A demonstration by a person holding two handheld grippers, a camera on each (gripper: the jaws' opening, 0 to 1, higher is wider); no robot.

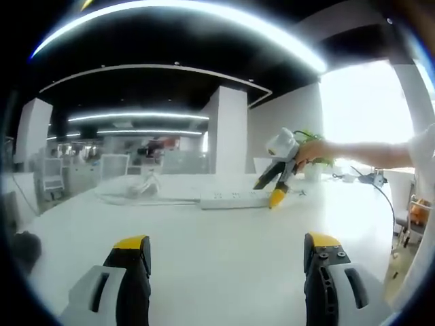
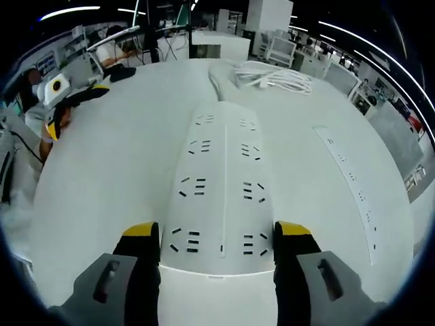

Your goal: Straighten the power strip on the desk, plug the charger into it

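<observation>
The long white plastic power strip runs up the middle of the right gripper view, w/ its near end between the right gripper's yellow-tipped jaws, which touch its sides. Its coiled white cord sits at top. In the left gripper view the left gripper has its jaws wide apart over bare white desk; the strip is small, far off, mid-frame. Can't make out a charger.
</observation>
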